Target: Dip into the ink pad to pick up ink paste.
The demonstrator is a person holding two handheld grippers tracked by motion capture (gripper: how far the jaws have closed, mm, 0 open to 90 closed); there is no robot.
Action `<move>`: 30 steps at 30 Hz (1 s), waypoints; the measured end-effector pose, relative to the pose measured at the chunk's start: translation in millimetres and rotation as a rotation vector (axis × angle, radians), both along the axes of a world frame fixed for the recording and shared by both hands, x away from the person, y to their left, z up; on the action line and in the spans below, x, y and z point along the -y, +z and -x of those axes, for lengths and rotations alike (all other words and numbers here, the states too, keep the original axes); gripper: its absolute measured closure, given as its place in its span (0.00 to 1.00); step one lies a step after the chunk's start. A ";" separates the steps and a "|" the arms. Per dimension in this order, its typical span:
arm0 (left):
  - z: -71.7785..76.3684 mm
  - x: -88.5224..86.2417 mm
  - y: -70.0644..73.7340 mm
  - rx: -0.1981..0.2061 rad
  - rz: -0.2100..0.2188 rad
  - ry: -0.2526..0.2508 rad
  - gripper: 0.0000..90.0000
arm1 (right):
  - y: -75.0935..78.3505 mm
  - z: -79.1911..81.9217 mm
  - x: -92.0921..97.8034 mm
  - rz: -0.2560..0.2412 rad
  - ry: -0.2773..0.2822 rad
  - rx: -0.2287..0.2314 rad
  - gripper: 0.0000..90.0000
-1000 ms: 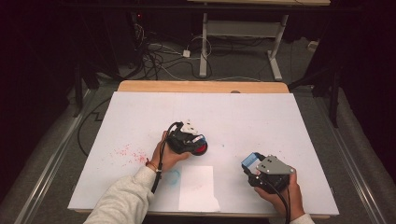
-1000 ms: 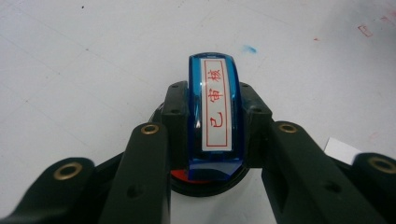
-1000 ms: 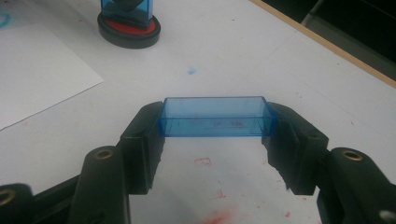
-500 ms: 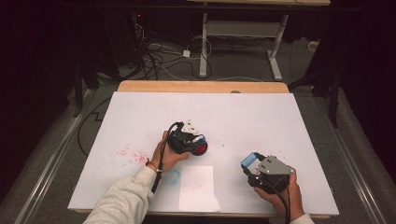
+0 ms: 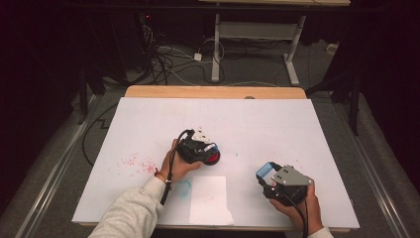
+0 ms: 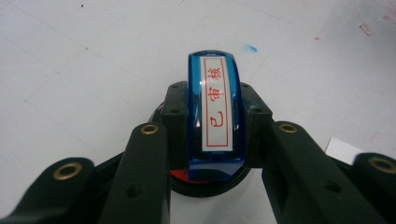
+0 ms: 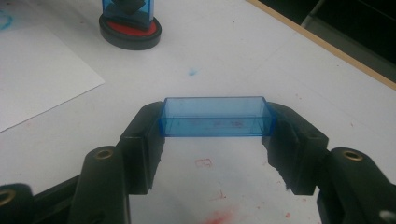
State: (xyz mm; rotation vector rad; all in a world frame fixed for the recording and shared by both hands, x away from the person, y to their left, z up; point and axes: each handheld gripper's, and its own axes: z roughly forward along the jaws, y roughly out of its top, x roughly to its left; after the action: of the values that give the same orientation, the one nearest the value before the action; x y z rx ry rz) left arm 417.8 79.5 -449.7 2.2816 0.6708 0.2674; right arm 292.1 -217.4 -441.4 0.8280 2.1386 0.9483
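Blue stamp (image 6: pixel 214 109) clamped in left claw (image 6: pixel 212 140) on ink pad (image 7: pixel 130 31); right claw (image 7: pixel 215 140) grips blue cap (image 7: pixel 215 116).

My left arm wears a pale grey sleeve (image 5: pixel 130 215) with a red wristband. Both grippers have black fingers (image 6: pixel 148 158) studded with brass rivets; my right gripper (image 5: pixel 277 179) carries a grey three-cornered plate and black cable.
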 end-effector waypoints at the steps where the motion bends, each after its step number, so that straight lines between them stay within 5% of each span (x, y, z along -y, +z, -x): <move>1: 0.2 -0.3 0.2 -0.003 0.005 -0.003 0.75 | 0.1 0.0 0.1 0.000 0.000 0.001 0.45; 30: 37.5 -56.3 57.0 0.131 0.164 -0.018 0.75 | 2.8 -1.2 2.4 -0.013 -0.006 0.010 0.45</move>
State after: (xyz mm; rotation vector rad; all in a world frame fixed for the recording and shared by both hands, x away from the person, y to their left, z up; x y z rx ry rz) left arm 380.3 135.8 -392.7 2.0928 0.5826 0.3373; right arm 293.3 -219.8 -438.7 0.8338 2.1219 0.9619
